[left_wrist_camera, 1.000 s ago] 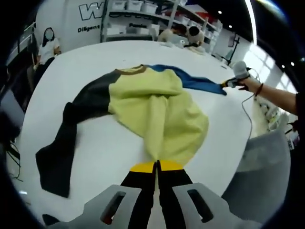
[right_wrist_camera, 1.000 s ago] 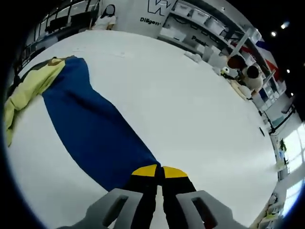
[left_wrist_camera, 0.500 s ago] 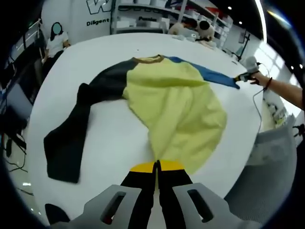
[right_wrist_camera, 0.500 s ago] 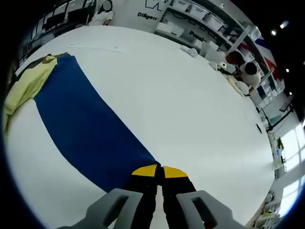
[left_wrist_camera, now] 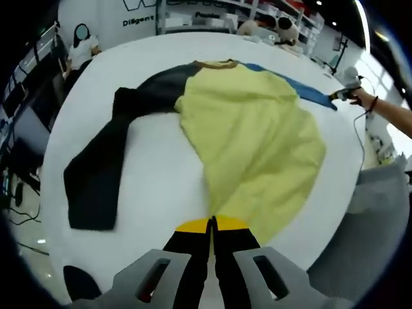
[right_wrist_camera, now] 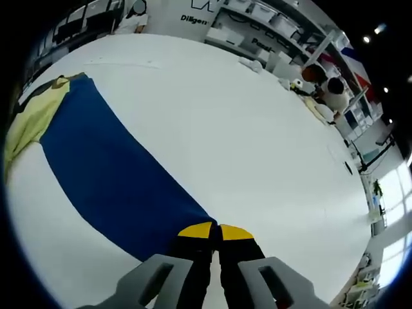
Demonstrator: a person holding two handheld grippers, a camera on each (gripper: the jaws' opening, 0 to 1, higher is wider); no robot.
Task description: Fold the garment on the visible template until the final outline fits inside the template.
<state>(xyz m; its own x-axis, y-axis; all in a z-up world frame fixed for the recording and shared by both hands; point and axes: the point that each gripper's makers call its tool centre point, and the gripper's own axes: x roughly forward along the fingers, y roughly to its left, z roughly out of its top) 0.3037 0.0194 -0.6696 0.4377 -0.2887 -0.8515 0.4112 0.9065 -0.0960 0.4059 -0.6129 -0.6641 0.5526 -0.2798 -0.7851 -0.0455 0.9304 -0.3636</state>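
Garment (left_wrist_camera: 251, 135), one only, lies spread on the white table (left_wrist_camera: 154, 187): a yellow body, one dark sleeve (left_wrist_camera: 103, 167) and one blue sleeve (right_wrist_camera: 109, 174). In the left gripper view, the left gripper (left_wrist_camera: 211, 226) has its yellow-tipped jaws pressed together on the yellow hem, the cloth running up and away from them. The dark sleeve trails off to the left, bent partway along. At the far right of that view a hand (left_wrist_camera: 360, 98) holds the right gripper at the blue sleeve's end. In the right gripper view, the right gripper (right_wrist_camera: 214, 232) has its two jaws closed on the cuff of the blue sleeve, which stretches flat toward the yellow body at the left edge. Shelves (right_wrist_camera: 270, 26) with bins stand beyond the table.
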